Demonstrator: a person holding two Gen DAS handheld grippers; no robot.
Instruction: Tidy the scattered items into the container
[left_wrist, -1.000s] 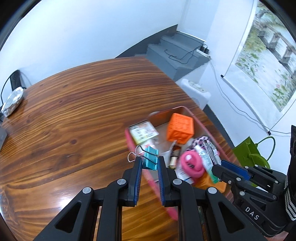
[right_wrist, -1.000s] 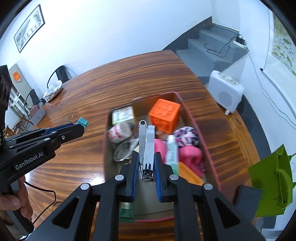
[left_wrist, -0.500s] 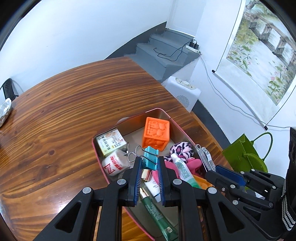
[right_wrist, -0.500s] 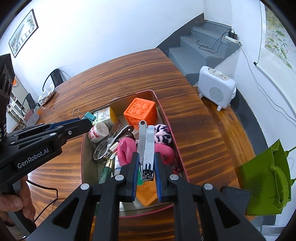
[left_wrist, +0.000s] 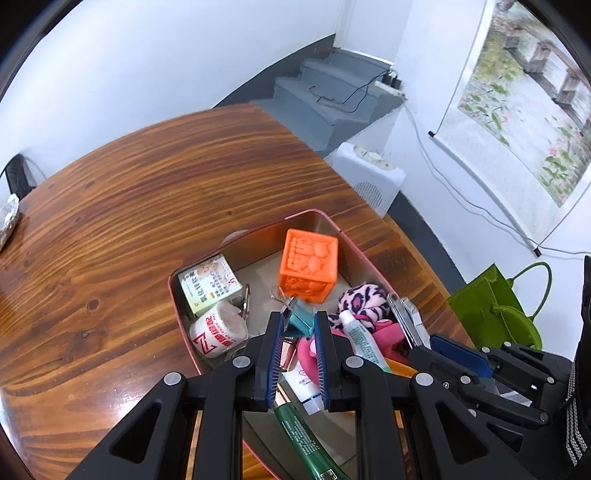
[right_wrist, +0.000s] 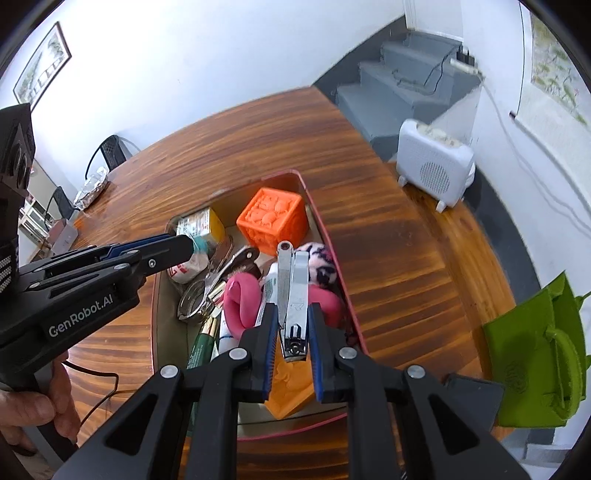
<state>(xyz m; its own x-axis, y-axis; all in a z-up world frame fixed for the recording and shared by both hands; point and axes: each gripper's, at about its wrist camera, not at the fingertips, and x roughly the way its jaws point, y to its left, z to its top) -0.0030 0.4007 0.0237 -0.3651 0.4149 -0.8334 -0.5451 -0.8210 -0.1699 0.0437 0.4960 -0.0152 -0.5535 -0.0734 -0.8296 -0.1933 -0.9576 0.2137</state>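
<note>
A pink-rimmed metal tin stands on the wooden table with an orange cube, a medicine box, a tape roll, a leopard-print plush and tubes inside. My left gripper hangs over the tin's middle, shut on a teal binder clip that sits tilted between the pads. My right gripper hovers over the tin's right side, shut on a silver nail clipper that points forward. Each gripper also shows in the other's view.
The table's right edge runs close behind the tin. Beyond it stand a white heater, a green bag and grey steps. A foil packet lies at the table's far left. A person's hand holds the left gripper's handle.
Both grippers have moved forward over the tin and come lower. The binder clip, earlier over the tin's left rim, now hangs over its inside and has tilted.
</note>
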